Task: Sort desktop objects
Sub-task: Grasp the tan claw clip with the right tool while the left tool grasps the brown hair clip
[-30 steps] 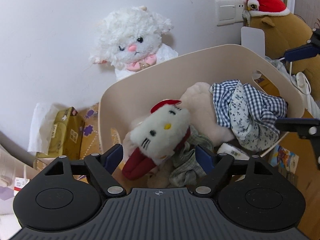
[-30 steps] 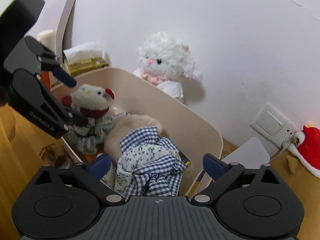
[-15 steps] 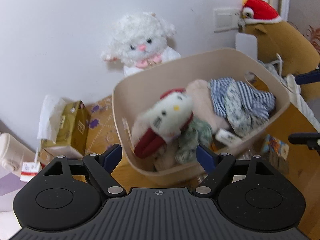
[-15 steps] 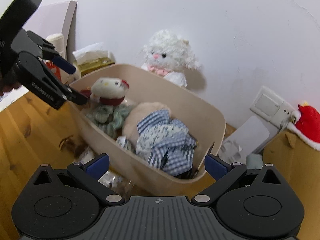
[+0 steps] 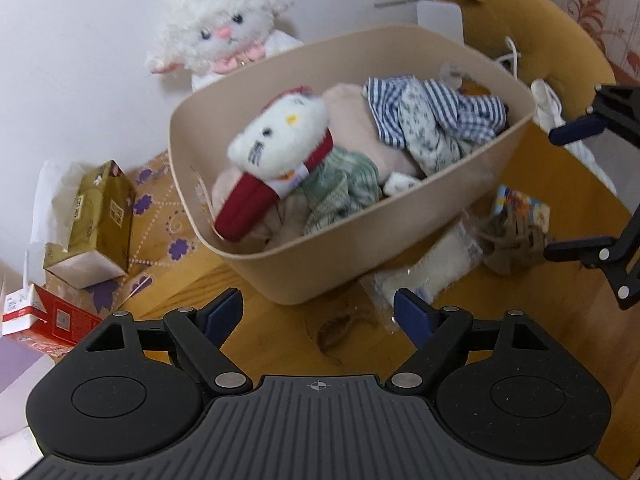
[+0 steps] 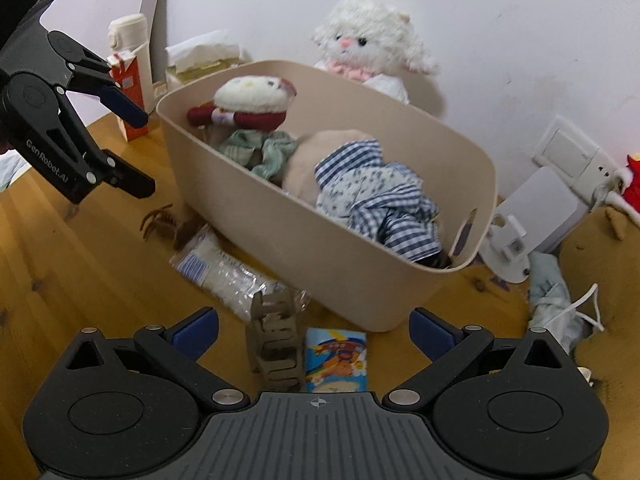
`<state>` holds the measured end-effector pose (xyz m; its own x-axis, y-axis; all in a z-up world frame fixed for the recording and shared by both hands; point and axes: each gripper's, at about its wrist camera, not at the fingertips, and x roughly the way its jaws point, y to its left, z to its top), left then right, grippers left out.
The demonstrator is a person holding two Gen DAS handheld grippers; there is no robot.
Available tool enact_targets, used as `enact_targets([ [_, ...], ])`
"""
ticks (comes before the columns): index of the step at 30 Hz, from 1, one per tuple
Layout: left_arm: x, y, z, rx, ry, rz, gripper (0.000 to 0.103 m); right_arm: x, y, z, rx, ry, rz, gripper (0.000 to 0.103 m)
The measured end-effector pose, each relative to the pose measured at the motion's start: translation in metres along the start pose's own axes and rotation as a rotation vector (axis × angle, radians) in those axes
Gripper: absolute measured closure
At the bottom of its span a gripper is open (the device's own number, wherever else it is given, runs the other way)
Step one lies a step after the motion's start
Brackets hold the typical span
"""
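Note:
A beige bin (image 5: 280, 288) (image 6: 320, 256) on the wooden table holds a white cat plush (image 5: 280, 136) (image 6: 252, 96), a green cloth (image 5: 344, 192) and blue checked clothes (image 5: 432, 120) (image 6: 376, 200). In front of it lie a clear bag of white pads (image 5: 432, 268) (image 6: 224, 276), a brown hair claw (image 5: 508, 236) (image 6: 276, 344) and a small colourful box (image 5: 520, 208) (image 6: 336, 356). My left gripper (image 5: 318, 314) is open and empty, before the bin. My right gripper (image 6: 314, 328) is open and empty above the claw and box.
A white lamb plush (image 5: 224, 32) (image 6: 372, 48) leans on the wall behind the bin. A gold tissue box (image 5: 104, 208) and red carton (image 5: 44, 316) stand left. A brown plush (image 5: 536, 36), white stand (image 6: 524, 224) and cable (image 6: 584, 304) crowd the right.
Both grippers have pulled back and up from the bin. The table in front of it, with the bag, claw and small box, has come into view.

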<state>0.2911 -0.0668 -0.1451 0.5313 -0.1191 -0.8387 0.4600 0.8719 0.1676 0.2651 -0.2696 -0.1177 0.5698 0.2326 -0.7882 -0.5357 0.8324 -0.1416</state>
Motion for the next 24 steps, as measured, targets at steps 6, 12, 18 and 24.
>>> enact_targets([
  [6, 0.026, -0.005, -0.007, 0.037, 0.063, -0.016, 0.019, 0.015, 0.007, -0.004, -0.012, 0.029, 0.013, 0.000],
  [12, 0.055, -0.005, -0.013, 0.081, 0.121, -0.006, 0.019, 0.030, 0.016, -0.010, -0.052, 0.046, 0.032, 0.000],
  [18, 0.072, -0.003, -0.014, 0.074, 0.140, -0.033, 0.019, 0.042, 0.018, -0.013, -0.070, 0.061, 0.048, 0.008],
  [24, 0.082, 0.003, -0.013, 0.029, 0.128, -0.088, 0.037, 0.051, 0.016, -0.014, -0.080, 0.069, 0.058, 0.019],
])
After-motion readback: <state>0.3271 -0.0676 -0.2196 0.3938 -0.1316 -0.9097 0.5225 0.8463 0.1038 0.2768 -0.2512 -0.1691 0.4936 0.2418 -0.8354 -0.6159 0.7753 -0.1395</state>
